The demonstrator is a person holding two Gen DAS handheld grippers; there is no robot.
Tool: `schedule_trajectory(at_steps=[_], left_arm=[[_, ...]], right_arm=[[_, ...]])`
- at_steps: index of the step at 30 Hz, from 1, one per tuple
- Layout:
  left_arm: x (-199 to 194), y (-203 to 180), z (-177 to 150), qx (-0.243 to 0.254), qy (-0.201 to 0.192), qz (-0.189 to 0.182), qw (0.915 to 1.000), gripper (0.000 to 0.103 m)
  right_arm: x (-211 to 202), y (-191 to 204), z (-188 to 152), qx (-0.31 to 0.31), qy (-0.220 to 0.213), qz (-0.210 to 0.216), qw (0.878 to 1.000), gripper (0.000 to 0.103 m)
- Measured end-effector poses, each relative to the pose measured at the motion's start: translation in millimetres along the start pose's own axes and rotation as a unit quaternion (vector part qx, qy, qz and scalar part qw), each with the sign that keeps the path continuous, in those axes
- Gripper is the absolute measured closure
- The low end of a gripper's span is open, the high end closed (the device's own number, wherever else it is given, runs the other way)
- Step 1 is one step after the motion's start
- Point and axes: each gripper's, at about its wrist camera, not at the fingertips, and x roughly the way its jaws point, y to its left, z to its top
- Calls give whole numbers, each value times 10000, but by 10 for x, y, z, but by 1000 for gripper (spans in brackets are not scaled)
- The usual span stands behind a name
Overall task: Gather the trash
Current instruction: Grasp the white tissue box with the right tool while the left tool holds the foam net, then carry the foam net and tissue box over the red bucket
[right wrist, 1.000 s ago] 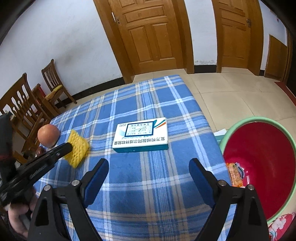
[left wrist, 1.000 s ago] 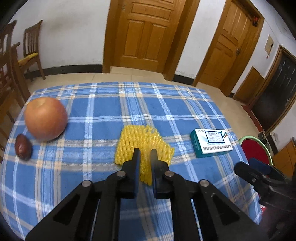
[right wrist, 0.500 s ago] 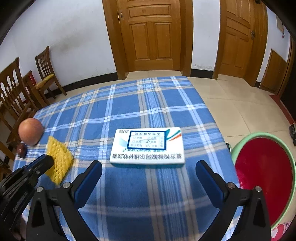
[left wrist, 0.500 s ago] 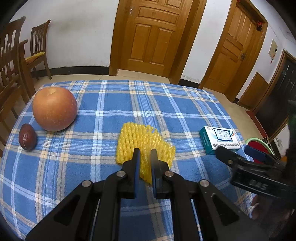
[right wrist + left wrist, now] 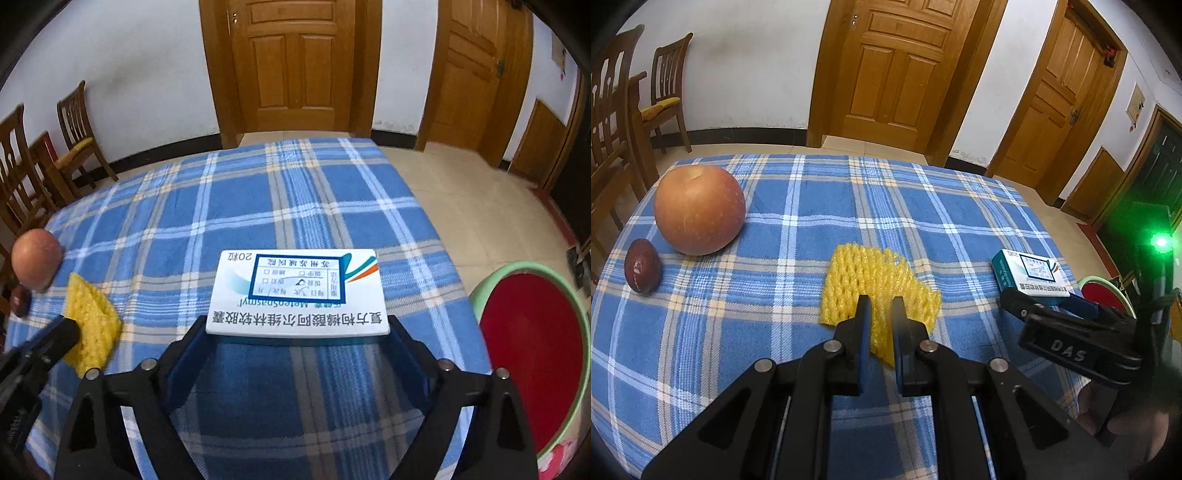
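Note:
A yellow foam fruit net (image 5: 871,280) lies on the blue plaid tablecloth (image 5: 812,206). My left gripper (image 5: 879,306) is shut on its near edge, and yellow foam shows between the fingers. A white and teal medicine box (image 5: 297,291) lies near the table's right edge. My right gripper (image 5: 297,328) straddles the box's near end and its jaws are closing. Its fingertips stand right beside the two near corners, and I cannot make out contact. In the left wrist view the right gripper (image 5: 1049,301) sits at the box (image 5: 1030,273).
A red basin with a green rim (image 5: 517,267) stands on the floor beyond the table's right edge. An apple (image 5: 700,210) and a dark red date (image 5: 642,270) rest at the table's left. Wooden chairs (image 5: 22,177) stand at the left and doors at the back.
My right gripper has come forward and down until its fingers flank the medicine box. The left gripper has stayed shut on the foam net.

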Motion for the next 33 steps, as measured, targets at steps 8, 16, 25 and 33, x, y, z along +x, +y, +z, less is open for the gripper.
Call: schedule_trajectory(at_steps=[8,16,25,33], left_arm=[[-54,-38,-10,60,-50,-43,10000,94],[-125,-203,-2,197,-83,-159,9996,94],[-298,-571,-56,517,-41,-418,9978,94],[-417,-1058,-120,952,-27,-591,9937,94]], right_arm=[[-302,-171,-83,125,-235,233,9994,12],[-687,-472,-300,401,-480,311,9976,12],[-1023,-970,-629,992,-688,144,9926,12],[-1108,-1598,-950,1674,-663,-73,9836,11]])
